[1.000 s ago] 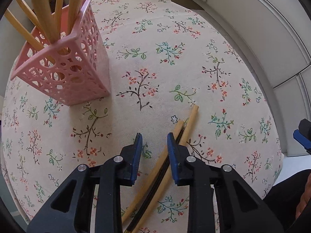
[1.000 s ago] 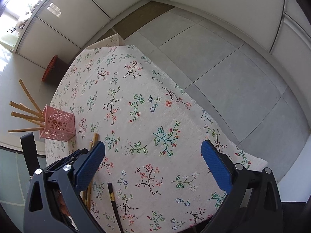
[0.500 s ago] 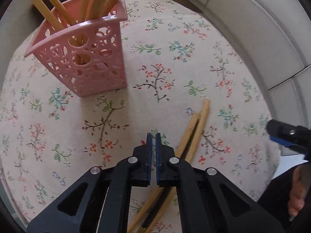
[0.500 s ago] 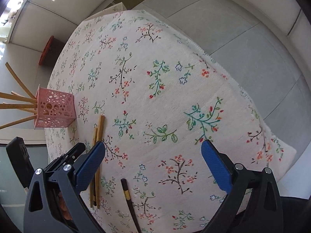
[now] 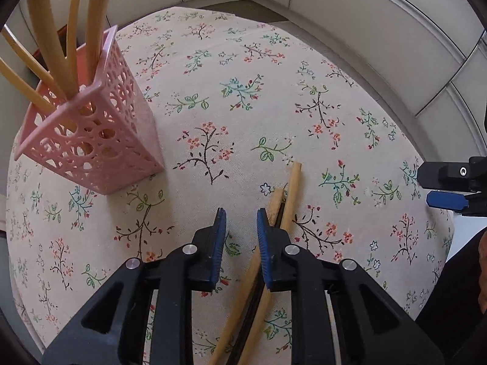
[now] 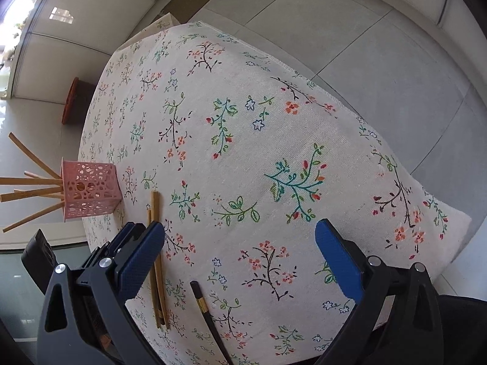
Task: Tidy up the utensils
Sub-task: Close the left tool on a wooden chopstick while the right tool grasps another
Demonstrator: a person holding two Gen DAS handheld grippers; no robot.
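Observation:
A pink perforated holder [image 5: 91, 140] stands on the floral cloth with several bamboo chopsticks [image 5: 94, 30] leaning out of it. Two bamboo chopsticks [image 5: 292, 188] lie on the cloth with a dark one [image 5: 252, 304] between them. They pass under the right finger of my left gripper [image 5: 241, 216]. Its jaws are opening, a narrow gap between the pads with only cloth showing in it. My right gripper [image 6: 240, 228] hangs wide open over bare cloth. In its view the bamboo pair [image 6: 155, 213] lies by its left finger, a black chopstick [image 6: 207, 310] lies nearer, and the holder [image 6: 91, 191] is at far left.
The cloth-covered table [image 6: 304, 70] drops off to grey floor tiles on the right and far sides. A red-brown tub [image 6: 76, 100] sits on the floor beyond the table. The right gripper's finger [image 5: 447, 188] and a person's hand [image 5: 482, 273] show at the left wrist view's right edge.
My left gripper's pads closed almost together half a second ago and have parted again, and its view has rolled. My right gripper has sunk closer to the table.

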